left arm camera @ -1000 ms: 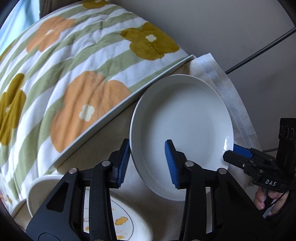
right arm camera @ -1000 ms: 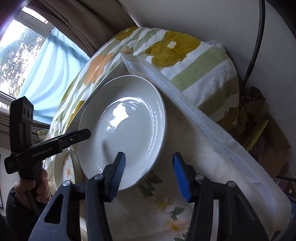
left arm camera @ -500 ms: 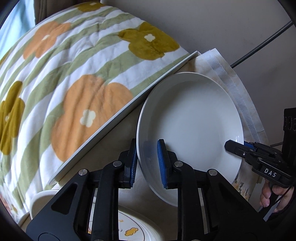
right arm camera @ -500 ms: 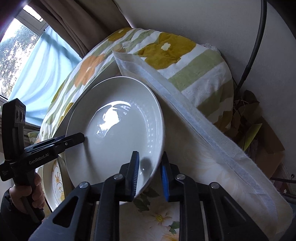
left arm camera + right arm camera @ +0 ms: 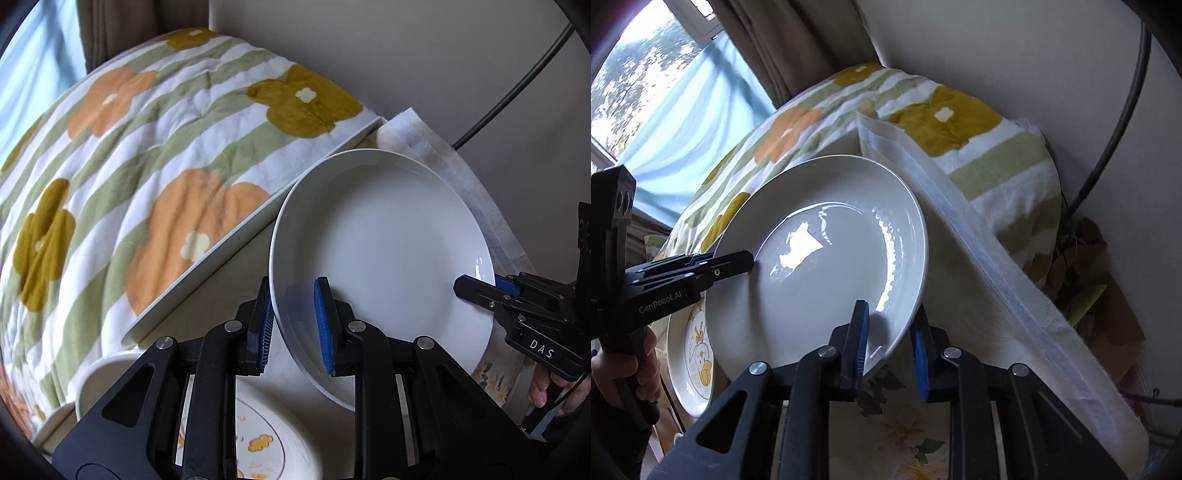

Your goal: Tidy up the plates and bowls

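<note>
Showing the plain white, glossy ceramic plate (image 5: 384, 243) pinched at opposite edges of its rim and tilted above the surface: the left gripper (image 5: 293, 325) has its blue-padded fingers closed to a narrow gap across the rim on one side, and the right gripper (image 5: 890, 345) is closed likewise on the other side, so each tool has hold of the plate and nothing else. Below the lifted plate, partly hidden by it, lies a cream round plate with yellow cartoon prints (image 5: 689, 365), near the floral-printed table covering (image 5: 905, 432); whether the two plates touch cannot be told. A padded quilt with green stripes and orange and mustard flowers (image 5: 140, 155) and a folded white cloth (image 5: 979, 254) lie just beside the plate. The chief risk is judged to be slippage: the glaze is smooth and each grip covers only a short stretch of rim, so uneven motion of the two hands could twist the plate out of one pair of pads. Lowering it too fast onto the printed plate could chip either rim.
</note>
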